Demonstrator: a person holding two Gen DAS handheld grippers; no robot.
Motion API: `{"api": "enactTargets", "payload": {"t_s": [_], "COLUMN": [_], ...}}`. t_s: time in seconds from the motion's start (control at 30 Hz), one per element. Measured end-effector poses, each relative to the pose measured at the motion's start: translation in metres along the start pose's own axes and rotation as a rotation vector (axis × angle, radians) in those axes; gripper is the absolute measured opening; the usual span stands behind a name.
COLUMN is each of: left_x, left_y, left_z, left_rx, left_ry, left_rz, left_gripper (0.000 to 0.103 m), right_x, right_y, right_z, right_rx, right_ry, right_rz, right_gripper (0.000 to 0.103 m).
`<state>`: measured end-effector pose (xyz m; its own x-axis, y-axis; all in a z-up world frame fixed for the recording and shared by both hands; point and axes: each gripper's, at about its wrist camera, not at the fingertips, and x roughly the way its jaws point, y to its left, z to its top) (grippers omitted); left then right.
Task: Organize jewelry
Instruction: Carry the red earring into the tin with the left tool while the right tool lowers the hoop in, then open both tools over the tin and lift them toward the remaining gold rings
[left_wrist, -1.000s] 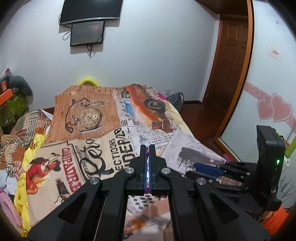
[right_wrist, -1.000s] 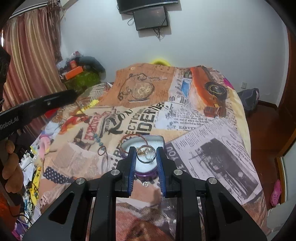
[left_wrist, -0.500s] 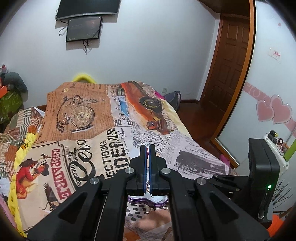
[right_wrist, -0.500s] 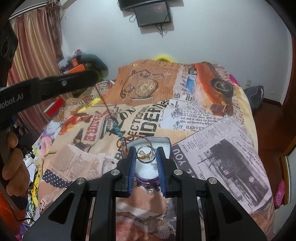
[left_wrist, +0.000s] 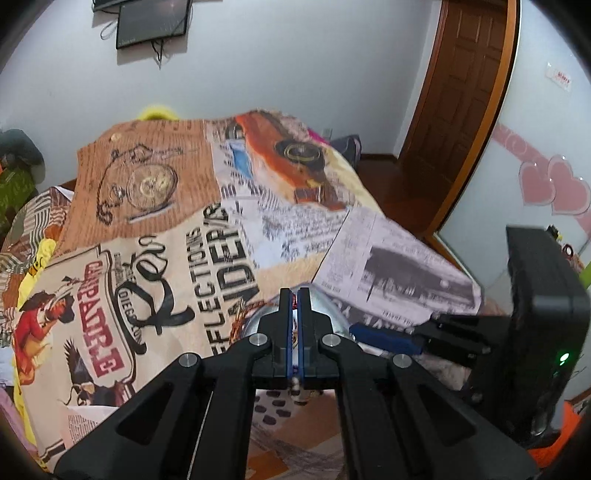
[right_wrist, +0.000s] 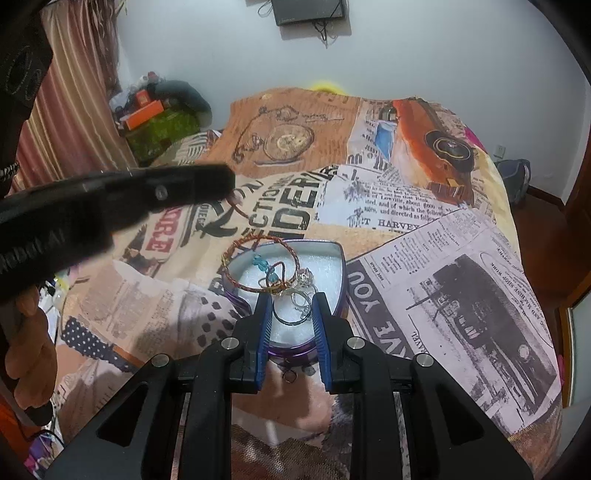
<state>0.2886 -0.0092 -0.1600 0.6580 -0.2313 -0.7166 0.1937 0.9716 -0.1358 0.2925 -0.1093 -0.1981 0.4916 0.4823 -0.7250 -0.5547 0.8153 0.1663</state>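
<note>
A purple heart-shaped tin (right_wrist: 341, 266) with white lining lies open on the bed. In it are silver rings (right_wrist: 295, 301) and part of a red-gold cord bracelet with blue beads (right_wrist: 258, 264). My left gripper (left_wrist: 294, 295) is shut on the cord's end; in the right wrist view (right_wrist: 225, 184) it hangs above and left of the tin, the cord trailing down into it. The tin (left_wrist: 325, 306) shows behind the left fingers. My right gripper (right_wrist: 291, 310) is part open, straddling the tin's near edge and a dark ring; whether it grips it is unclear.
The bed is covered by a newspaper-print spread (right_wrist: 406, 221). A small loose ring (right_wrist: 289, 375) lies in front of the tin. Clutter (right_wrist: 155, 110) sits by the curtain at left. A wooden door (left_wrist: 461, 92) and a mirrored wall with hearts (left_wrist: 546, 184) stand to the right.
My left gripper has carried the corded bracelet rightward over the tin and lowered it, so most of the cord now lies coiled in the tin. The right gripper stays at the tin.
</note>
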Motion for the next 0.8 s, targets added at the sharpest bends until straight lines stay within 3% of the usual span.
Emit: {"api": "enactTargets", "payload": {"t_s": [0.33, 0.73, 0.8], "left_x": [0.024, 0.018, 0.016], "left_y": [0.019, 0.023, 0.024], "left_z": [-0.014, -0.021, -0.021], "left_rx": [-0.052, -0.039, -0.039], "left_ry": [0.091, 0.076, 0.074], "left_rz": [-0.015, 0.012, 0.019], "left_gripper": [0.000, 0.003, 0.011], "right_x": [0.012, 0.016, 0.017], "right_y": [0.004, 0.004, 0.006], "right_z": [-0.001, -0.001, 0.000], "right_rx": [-0.028, -0.019, -0.020], "right_ry": [0.030, 0.034, 0.035], "right_rz": [-0.019, -0.020, -0.025], "right_gripper": [0.020, 0.020, 0.020]}}
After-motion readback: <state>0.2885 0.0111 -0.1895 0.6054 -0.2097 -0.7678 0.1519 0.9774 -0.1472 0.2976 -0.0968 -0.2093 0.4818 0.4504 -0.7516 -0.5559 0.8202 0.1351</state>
